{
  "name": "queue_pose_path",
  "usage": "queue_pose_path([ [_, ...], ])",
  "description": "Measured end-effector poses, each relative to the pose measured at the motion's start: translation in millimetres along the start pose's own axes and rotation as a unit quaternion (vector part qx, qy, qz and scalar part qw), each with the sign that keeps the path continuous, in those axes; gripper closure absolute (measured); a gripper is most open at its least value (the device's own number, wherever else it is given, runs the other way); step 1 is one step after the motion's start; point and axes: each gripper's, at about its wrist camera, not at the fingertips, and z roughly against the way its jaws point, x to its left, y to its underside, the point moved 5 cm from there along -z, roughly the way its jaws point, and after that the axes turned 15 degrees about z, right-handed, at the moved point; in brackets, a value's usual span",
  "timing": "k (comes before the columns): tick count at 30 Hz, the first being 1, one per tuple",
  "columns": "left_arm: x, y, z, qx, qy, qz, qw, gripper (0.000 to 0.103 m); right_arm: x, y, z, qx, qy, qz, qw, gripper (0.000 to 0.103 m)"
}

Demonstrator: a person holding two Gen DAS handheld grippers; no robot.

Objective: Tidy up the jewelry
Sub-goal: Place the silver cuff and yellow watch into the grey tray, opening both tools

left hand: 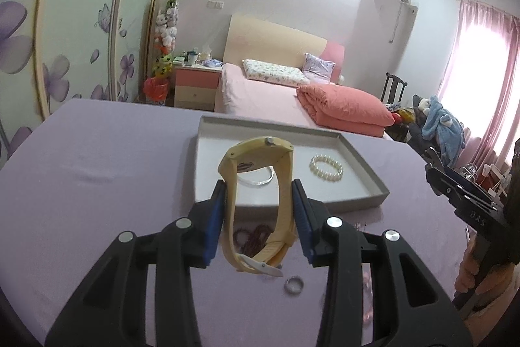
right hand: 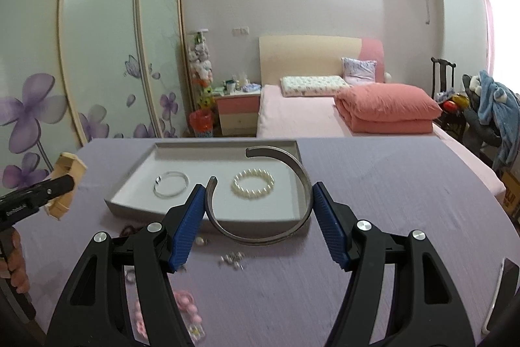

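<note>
Bright, soft daylight from the pink-curtained window (left hand: 481, 60) at right, blown out to white glare there and on the ceiling. Strong fisheye bending with black vignette at the corners. Slightly soft throughout; near items on the purple cloth (right hand: 373, 184) blurred. Faint shadows only.

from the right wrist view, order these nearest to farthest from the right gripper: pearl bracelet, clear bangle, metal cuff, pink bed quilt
1. metal cuff: clamped between the pads of the right gripper.
2. pearl bracelet: in the tray, just beyond the fingertips, centre.
3. clear bangle: also in the tray, further off to the left.
4. pink bed quilt: folded on the bed, far behind the table, to the right.
</note>
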Motion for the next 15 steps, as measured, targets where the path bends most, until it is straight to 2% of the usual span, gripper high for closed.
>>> queue_pose_path([
  [10,-19.7,-27.1,-43.3,-0.019,0.008,-0.005,0.9998,0.063,-2.1,-28.6,-33.6,-0.03,0.0,0.002,1.0,0.036],
  [15,-25.3,-35.3,-73.0,-0.015,0.01,-0.006,0.9998,0.063,3.1,-29.0,-60.4,-0.017,-0.009,0.005,1.0,0.036],
])
